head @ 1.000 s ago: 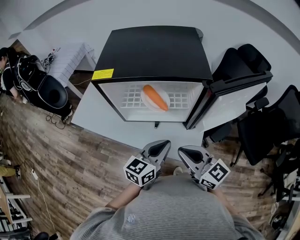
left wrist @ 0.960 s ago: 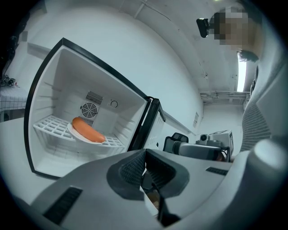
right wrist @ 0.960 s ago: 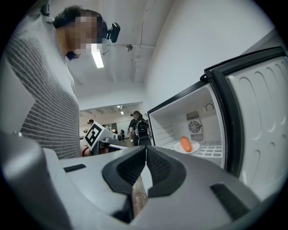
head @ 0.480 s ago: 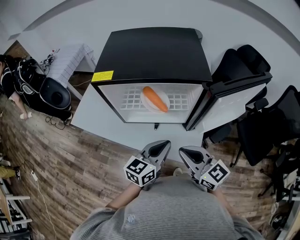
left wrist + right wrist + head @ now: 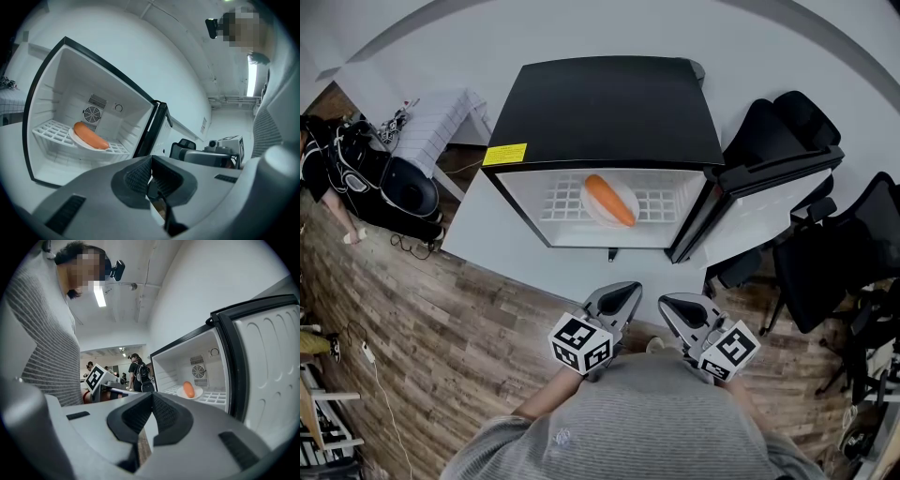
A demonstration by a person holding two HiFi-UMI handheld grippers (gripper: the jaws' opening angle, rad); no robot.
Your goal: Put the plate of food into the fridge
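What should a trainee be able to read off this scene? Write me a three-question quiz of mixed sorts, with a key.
1. True or false: the plate with the orange food rests on the white wire shelf inside the fridge.
2. Choose one. The door is: A) shut; B) open, swung to the right in the head view; C) taken off and lying on the floor.
3. Fill the gap: the left hand-held gripper and the right hand-held gripper, held close to the person's body, both have their jaws ____, with nothing between them.

Key: 1 true; 2 B; 3 shut.
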